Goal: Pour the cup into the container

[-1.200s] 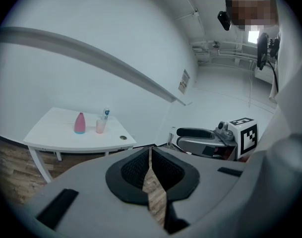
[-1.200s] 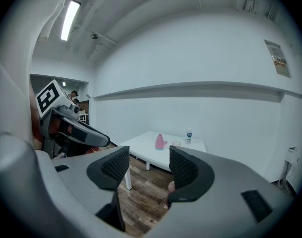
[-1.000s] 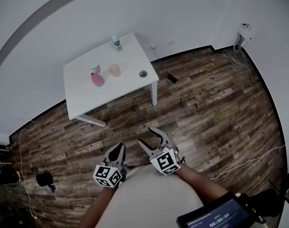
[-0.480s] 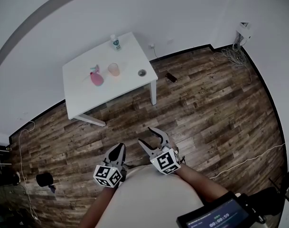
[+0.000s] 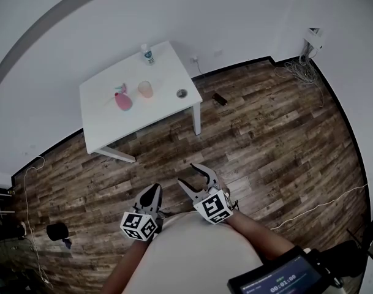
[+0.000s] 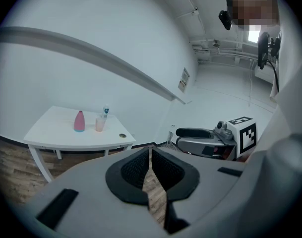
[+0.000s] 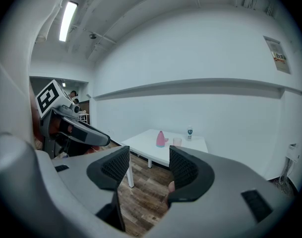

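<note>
1. Head view: both hands sit low, close to the person's torso, over the wood floor (image 5: 266, 146). Both claws aim ahead at the worktop (image 5: 109, 127) and tip down a bit. The left claw (image 5: 153, 190) is pinched fully together with nothing in it. The right claw (image 5: 188, 175) is partway open and also empty. The cup (image 5: 146, 89) stands upright near the middle of the worktop, mouth up and long axis vertical, well apart from both claws. A pink bottle (image 5: 123, 100) is just left of the cup, a low round container (image 5: 182, 93) sits to the cup's right, and a small white bottle (image 5: 148, 54) stands behind the cup. Compared with a second ago, the claws hold the same pose and the cup hasn't budged.
2. Left gripper view: the jaws meet, with only a sliver of floor showing between them. The cup is far off at upper left, upright.
3. Right gripper view: the jaws stand apart with bare floor between them. The cup is off in the distance, upright.
</note>
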A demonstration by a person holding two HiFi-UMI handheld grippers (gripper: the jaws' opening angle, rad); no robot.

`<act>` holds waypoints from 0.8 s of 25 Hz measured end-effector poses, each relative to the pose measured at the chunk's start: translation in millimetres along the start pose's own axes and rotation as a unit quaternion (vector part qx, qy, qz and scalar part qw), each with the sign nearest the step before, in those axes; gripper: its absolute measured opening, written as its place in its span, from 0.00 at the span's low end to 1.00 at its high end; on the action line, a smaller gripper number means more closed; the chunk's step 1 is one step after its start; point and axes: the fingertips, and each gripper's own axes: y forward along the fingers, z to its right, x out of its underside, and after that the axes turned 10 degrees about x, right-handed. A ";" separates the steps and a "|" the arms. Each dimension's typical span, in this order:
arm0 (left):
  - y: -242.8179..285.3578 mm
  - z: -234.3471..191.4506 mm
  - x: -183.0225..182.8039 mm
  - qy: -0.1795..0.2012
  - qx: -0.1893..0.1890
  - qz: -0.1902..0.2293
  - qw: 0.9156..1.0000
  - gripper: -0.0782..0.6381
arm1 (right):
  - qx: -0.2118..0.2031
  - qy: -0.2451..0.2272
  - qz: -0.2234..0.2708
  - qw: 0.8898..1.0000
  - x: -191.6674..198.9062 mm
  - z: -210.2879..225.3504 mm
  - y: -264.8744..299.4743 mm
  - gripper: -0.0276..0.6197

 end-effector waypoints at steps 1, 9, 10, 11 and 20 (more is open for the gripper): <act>-0.5 -0.4 -0.7 0.000 -0.001 0.000 1.000 0.12 | -0.001 -0.001 -0.002 1.000 0.1 -0.6 0.5 0.44; -5.4 -2.0 -2.7 0.004 -0.009 0.003 1.000 0.12 | -0.005 -0.030 -0.016 0.999 3.5 -5.5 1.7 0.22; -5.9 -2.2 -3.0 0.004 -0.009 0.003 1.000 0.12 | -0.005 -0.030 -0.015 0.999 2.9 -6.0 1.8 0.22; -6.3 -2.3 -3.4 0.005 -0.010 0.004 1.000 0.12 | -0.007 -0.029 -0.014 0.999 2.3 -6.6 2.1 0.22; -8.8 -2.8 -5.7 0.006 -0.014 0.006 1.000 0.12 | -0.015 -0.028 -0.009 0.999 -2.0 -10.2 3.9 0.22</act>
